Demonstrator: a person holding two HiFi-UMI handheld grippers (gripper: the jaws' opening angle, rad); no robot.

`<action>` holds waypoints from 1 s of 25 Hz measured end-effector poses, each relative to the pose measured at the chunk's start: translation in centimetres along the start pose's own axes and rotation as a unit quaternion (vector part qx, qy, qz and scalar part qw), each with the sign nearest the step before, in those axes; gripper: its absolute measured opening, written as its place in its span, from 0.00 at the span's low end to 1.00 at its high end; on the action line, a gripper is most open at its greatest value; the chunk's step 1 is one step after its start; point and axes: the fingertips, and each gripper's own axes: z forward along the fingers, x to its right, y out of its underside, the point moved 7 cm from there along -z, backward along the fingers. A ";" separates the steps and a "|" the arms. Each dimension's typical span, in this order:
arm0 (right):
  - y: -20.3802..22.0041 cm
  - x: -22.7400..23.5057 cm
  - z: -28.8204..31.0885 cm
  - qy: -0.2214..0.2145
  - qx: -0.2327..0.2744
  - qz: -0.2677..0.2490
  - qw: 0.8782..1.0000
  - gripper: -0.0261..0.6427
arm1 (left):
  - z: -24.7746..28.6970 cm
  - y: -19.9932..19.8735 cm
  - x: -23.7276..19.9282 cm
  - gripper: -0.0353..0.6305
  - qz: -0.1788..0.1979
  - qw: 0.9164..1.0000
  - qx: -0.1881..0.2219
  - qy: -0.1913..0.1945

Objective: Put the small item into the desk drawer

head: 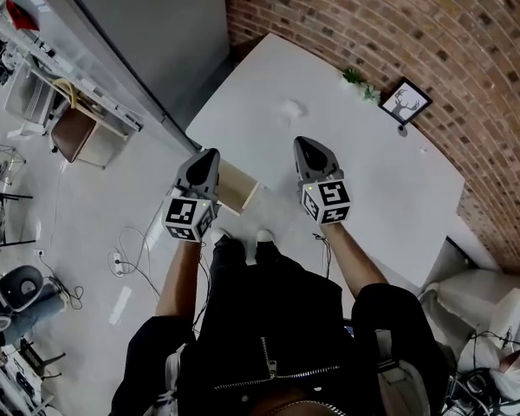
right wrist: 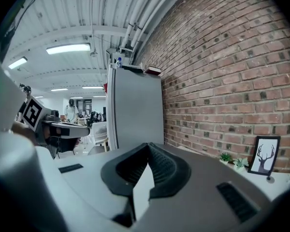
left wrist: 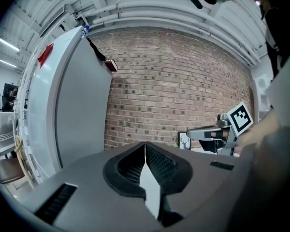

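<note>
At your 10 o'clock in the head view the tall grey cabinet (head: pixel 147 33) closes off the far left, with a brown chair (head: pixel 73 133) below it. From 9 down to 7 o'clock there is open floor (head: pixel 95 224), crossed by loose cables (head: pixel 132 258). Your left gripper (head: pixel 211 153) hangs over that floor just off the near-left edge of the white desk (head: pixel 390 180). Its jaws are clenched tip to tip with nothing between them, as the left gripper view shows (left wrist: pixel 145 144). Just at its 3 o'clock a wooden drawer (head: pixel 239 189) stands out from the desk edge, open at the top and close beside the gripper body. Whether the two touch you cannot tell. The desk top runs from there up to 12 o'clock and out to 3 o'clock, bare across its middle, so you have free room ahead. Your right gripper (head: pixel 302 142) is over the desk, also clenched and empty (right wrist: pixel 147 147). The small item (head: pixel 293 108), a white lump, lies on the desk at that gripper's 12 o'clock, near the tips but apart from them. Along the far edge at 1 to 2 o'clock, a small plant (head: pixel 360 82) and a framed deer picture (head: pixel 406 102) stand against the brick wall (head: pixel 390 24), which bounds the whole right side.
</note>
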 end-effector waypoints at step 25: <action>8.9 3.1 3.3 0.009 -0.104 0.004 0.995 0.49 | 3.8 7.5 0.6 0.09 -0.047 0.996 -0.076 0.012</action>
